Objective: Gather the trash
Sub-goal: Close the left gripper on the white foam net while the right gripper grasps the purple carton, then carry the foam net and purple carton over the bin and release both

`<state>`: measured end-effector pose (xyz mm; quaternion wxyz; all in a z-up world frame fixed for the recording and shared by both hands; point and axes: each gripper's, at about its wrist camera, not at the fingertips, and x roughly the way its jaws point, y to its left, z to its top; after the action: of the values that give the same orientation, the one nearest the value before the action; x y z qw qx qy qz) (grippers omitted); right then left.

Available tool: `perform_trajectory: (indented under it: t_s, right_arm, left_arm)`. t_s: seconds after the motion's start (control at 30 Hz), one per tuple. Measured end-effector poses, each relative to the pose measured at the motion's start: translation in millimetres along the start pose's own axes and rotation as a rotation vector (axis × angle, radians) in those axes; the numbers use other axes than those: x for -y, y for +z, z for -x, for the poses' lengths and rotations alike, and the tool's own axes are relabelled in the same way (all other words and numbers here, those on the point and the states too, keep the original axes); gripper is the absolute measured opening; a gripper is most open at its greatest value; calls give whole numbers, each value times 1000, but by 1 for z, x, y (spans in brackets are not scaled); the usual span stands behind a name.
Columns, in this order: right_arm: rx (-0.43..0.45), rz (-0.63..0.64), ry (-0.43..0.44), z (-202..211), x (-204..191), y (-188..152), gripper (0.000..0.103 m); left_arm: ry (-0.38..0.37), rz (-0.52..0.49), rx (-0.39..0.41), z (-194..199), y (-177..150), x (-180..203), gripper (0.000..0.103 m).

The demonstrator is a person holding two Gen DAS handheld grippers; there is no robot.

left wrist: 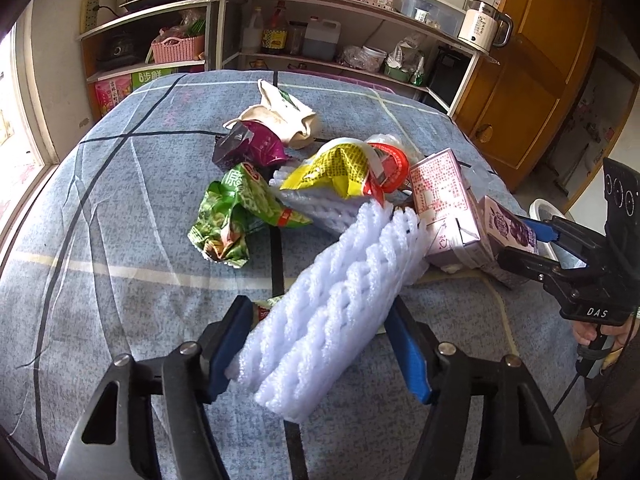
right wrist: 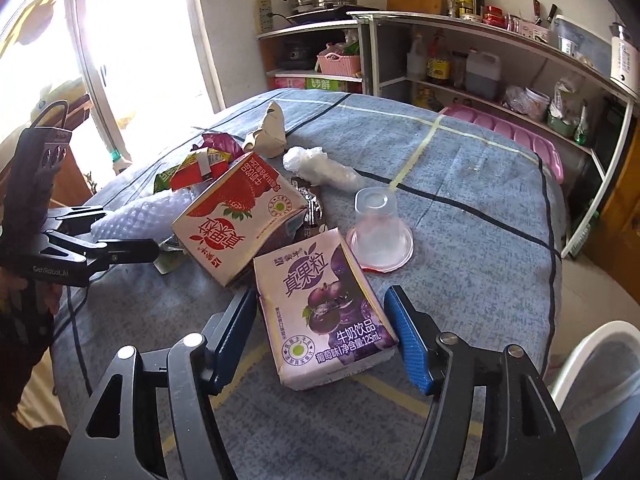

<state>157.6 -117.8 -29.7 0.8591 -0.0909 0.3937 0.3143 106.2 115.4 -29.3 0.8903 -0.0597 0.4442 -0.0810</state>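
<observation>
Kitchen shelves (left wrist: 340, 36) packed with bottles and pots run along the back, and up front a blue checked cloth (left wrist: 120, 208) covers the table with a heap of trash on it.

Over to the left gripper (left wrist: 320, 344): its blue pads (left wrist: 226, 344) sit on either side of a white foam net (left wrist: 340, 288), which lies slantwise between them. The left pad touches the net's edge, the right pad (left wrist: 408, 356) is right at its side, but I can't call it a firm squeeze from this angle. Just ahead of that gripper sit a crumpled green wrapper (left wrist: 232, 216), a yellow wrapper (left wrist: 340, 172), a purple wrapper (left wrist: 252, 148) and, furthest off, a cream paper bag (left wrist: 288, 116).

Now the right gripper (right wrist: 320, 340): a purple milk carton (right wrist: 324, 308) lies flat between its blue pads. The left pad (right wrist: 236, 332) looks to be against the carton's side, while the right pad (right wrist: 408, 344) is close by its corner; whether it presses, I cannot tell. Beyond the carton and a touch left rests a strawberry milk carton (right wrist: 236, 220), the two overlapping at a corner. Ahead to the right, an upturned clear plastic cup (right wrist: 378, 232) stands on the cloth, with a crumpled white plastic bag (right wrist: 320, 168) further on. To the near right, a white bin (right wrist: 600, 380) shows its rim.
</observation>
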Motion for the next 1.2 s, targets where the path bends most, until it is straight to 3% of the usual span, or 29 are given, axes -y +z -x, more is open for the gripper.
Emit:
perform_trajectory:
  t_s: [0.3,0.43,0.53,0.73,1.2]
  right_arm:
    - [30,-17,-15,9,-5,-7,57]
    - [39,-34,-5,13,-6,-9,57]
    - [50,-41,3,17,-9,-13,57]
    - [72,-62,10,25,-13,-19,57]
    - [126,-127,6,52,-19,-39,57]
  left_arm:
    - [33,19,17,5,-6,-1,63]
    - [-5,49,27,13,-9,-3,61]
    - [22,36,42,18,-12,0,56]
    - [-17,80,41,19,-17,0,42]
    - [-56,89,70,33,-40,24,31]
